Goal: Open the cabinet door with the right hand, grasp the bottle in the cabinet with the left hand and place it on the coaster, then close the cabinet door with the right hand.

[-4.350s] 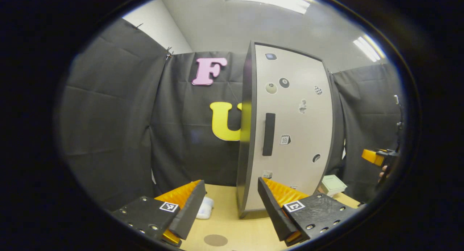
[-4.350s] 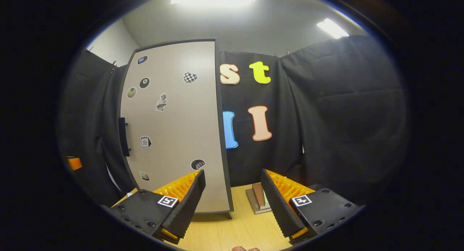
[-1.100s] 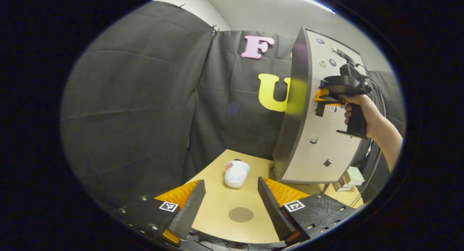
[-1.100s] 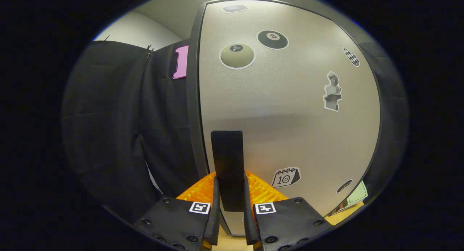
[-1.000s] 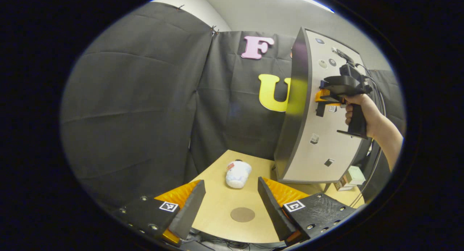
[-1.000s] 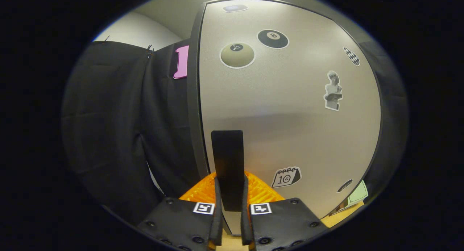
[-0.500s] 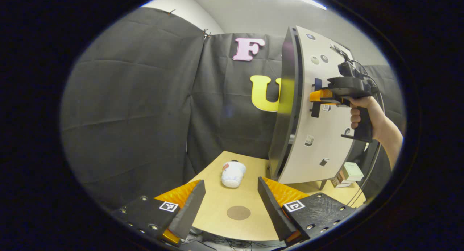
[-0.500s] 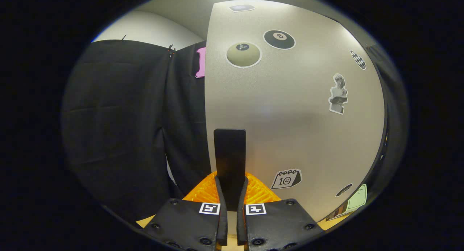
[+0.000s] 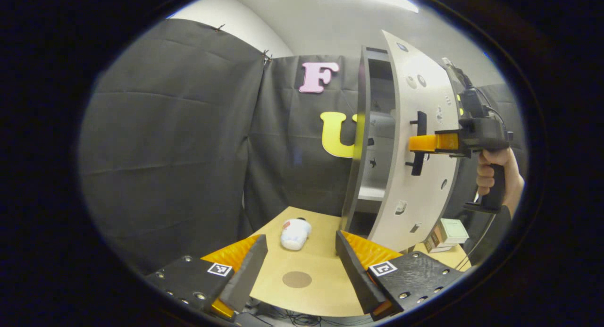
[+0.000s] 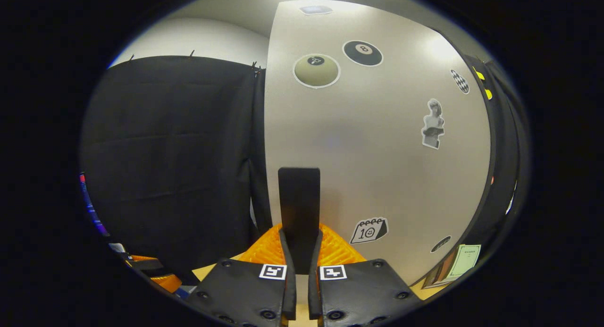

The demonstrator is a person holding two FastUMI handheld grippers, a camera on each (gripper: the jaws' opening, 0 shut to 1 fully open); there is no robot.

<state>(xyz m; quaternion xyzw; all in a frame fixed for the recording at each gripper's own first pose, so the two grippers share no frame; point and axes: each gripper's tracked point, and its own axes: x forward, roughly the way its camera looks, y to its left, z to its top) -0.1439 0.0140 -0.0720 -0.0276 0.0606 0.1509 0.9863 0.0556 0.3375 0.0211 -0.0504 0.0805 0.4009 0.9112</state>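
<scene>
Cabinet door (image 9: pixel 424 143) is standing partly open, its pale sticker-covered face angled out from the dark cabinet (image 9: pixel 361 143), so that shelves are showing in the gap on the left of the door in the left gripper view. The right gripper (image 10: pixel 299 251) is gripping the black door handle (image 10: pixel 298 209), both fingers pressing on its lower part in the right gripper view; in the left gripper view the same gripper is reaching in from the right at the handle, with a hand (image 9: pixel 490 176) wrapped around its grip. The left gripper (image 9: pixel 302 265) is hovering over the near edge of the wooden table (image 9: pixel 325 289), its jaws spread wide with nothing between them. A round brown coaster (image 9: pixel 297 279) is lying on the table between those fingers as seen from that camera. Farther back, a small white bottle (image 9: pixel 295 233) is lying on its side on the table, left of the cabinet's foot. The bottle inside the cabinet cannot be made out. Small boxes (image 9: pixel 448 230) are sitting on the table to the right of the cabinet.
</scene>
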